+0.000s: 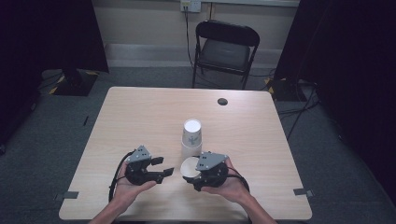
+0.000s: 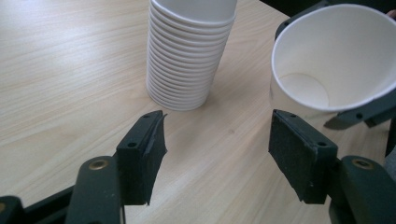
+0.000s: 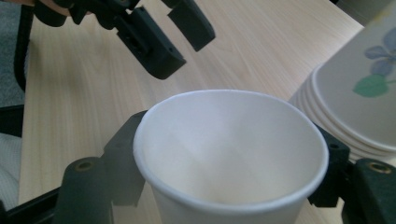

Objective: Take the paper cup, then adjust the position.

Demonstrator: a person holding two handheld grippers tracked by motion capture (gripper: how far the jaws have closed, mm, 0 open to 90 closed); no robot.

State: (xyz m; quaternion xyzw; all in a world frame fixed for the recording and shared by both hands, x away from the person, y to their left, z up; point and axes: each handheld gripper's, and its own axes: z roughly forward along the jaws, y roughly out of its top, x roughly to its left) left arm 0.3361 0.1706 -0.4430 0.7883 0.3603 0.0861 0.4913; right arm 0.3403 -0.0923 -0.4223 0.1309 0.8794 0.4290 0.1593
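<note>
Your right tongs (image 1: 192, 173) were clamped on a single white paper cup (image 3: 229, 154), one jaw on each side of the wall just under the rolled rim, and the cup was held tilted near the front edge of the worktop (image 1: 140, 116), its open mouth turned toward your left tongs (image 1: 164, 167). Those left tongs stood apart with nothing between them, just beside the cup but not touching it; from the left gripper view the cup (image 2: 327, 65) sat ahead and to one side of the open jaws. Just behind the held cup stood the stack of paper cups (image 1: 192, 137), upside down on the worktop, a flower print showing on its top cup. A cup like this would have been very light and thin-walled, so it needed almost no force to lift and would have dented or gone oval under a hard squeeze. The rolled rim looked like its stiffest part, and the base ring the next; the middle of the wall was the softest place to press. The paper surface seemed to offer fair friction against the pads, so a gentle grip near the rim should have held. Had you taken it with the left tongs, the free side of the rim or the base looked the safest places.
</note>
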